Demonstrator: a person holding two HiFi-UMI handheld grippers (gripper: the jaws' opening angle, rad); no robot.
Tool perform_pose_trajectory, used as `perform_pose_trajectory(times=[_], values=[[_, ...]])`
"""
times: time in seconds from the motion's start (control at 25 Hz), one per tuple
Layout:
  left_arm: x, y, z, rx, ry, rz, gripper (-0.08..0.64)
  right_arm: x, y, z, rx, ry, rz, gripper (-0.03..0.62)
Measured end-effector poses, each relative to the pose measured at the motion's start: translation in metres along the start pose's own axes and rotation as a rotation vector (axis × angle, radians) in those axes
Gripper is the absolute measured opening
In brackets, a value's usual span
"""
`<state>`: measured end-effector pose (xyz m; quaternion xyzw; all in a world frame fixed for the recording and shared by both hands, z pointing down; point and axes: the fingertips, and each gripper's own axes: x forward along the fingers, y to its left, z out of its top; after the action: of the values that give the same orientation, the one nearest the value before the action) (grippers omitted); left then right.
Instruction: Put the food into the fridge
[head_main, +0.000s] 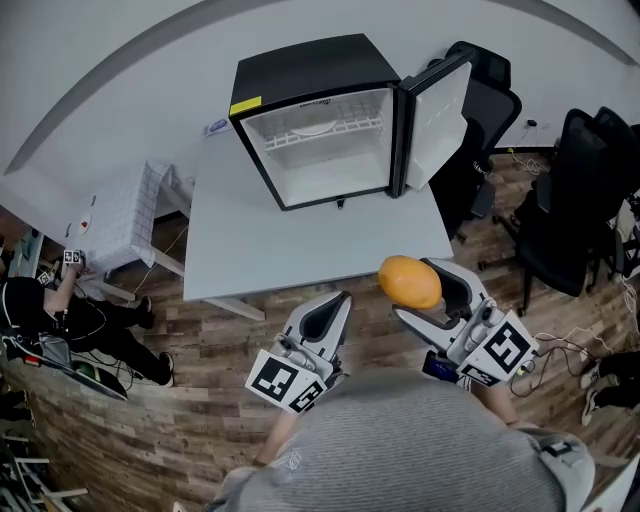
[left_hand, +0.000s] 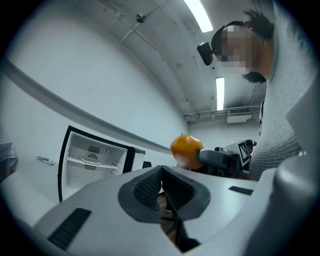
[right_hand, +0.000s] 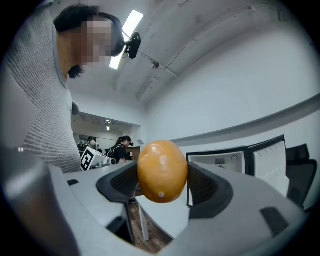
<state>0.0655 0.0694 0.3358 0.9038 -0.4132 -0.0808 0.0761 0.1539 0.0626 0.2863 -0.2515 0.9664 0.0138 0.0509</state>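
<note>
A small black fridge (head_main: 318, 118) stands on the far part of a grey table (head_main: 300, 245), its door (head_main: 437, 115) swung open to the right and its white inside bare apart from a wire shelf. An orange fruit (head_main: 409, 281) (right_hand: 162, 171) (left_hand: 186, 150) is held off the table's near right corner, with my right gripper (head_main: 432, 290) (right_hand: 162, 185) shut on it. My left gripper (head_main: 336, 312) (left_hand: 161, 187) hangs beside it below the table's front edge, shut with nothing between the pads. Both grippers tilt upward.
Black office chairs (head_main: 580, 190) stand on the wooden floor to the right, behind the fridge door. A white rack (head_main: 125, 220) and a seated person (head_main: 60, 310) are at the left. Cables (head_main: 570, 345) lie on the floor at the right.
</note>
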Motion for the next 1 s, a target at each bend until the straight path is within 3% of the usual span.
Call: perform_pose_trajectory(times=[0.48,1.0], values=[[0.009,-0.013,-0.023,-0.026,0.023,0.043,0.008,-0.005,-0.017,-0.013,0.019,0.021,0.050,0.311],[0.038,0.074,0.004,0.012,-0.016,0.004,0.008,0.069,-0.053,-0.016,0.008,0.018,0.011,0.311]])
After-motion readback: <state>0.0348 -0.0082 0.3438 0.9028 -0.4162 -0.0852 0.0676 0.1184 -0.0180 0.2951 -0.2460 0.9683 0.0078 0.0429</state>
